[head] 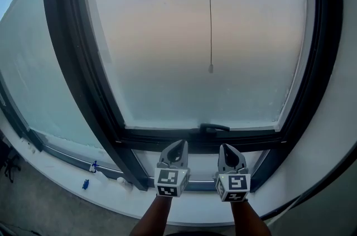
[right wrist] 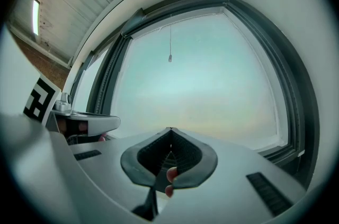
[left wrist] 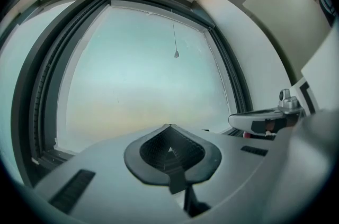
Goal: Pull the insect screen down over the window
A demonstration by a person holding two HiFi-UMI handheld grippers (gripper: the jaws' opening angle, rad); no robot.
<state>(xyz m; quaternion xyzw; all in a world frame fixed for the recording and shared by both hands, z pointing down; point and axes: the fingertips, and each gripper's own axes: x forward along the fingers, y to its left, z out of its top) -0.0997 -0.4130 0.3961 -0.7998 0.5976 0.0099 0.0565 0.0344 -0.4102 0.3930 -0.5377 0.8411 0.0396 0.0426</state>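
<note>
**A:** Grippers, count?
**B:** Two: left gripper (head: 176,147) and right gripper (head: 228,150), side by side below the window's bottom rail. Both have their jaws pressed together with nothing between them.
**A:** Insect screen?
**B:** Not made out. One pull cord (head: 210,6) hangs from the top of the window frame (head: 67,51) before the pane, its knob (head: 211,68) well above both grippers.
**A:** Other items?
**B:** One window handle (head: 214,128) just above the grippers. Two small blue objects on the sill (head: 61,190), left: one (head: 85,184), another (head: 94,165).
</note>
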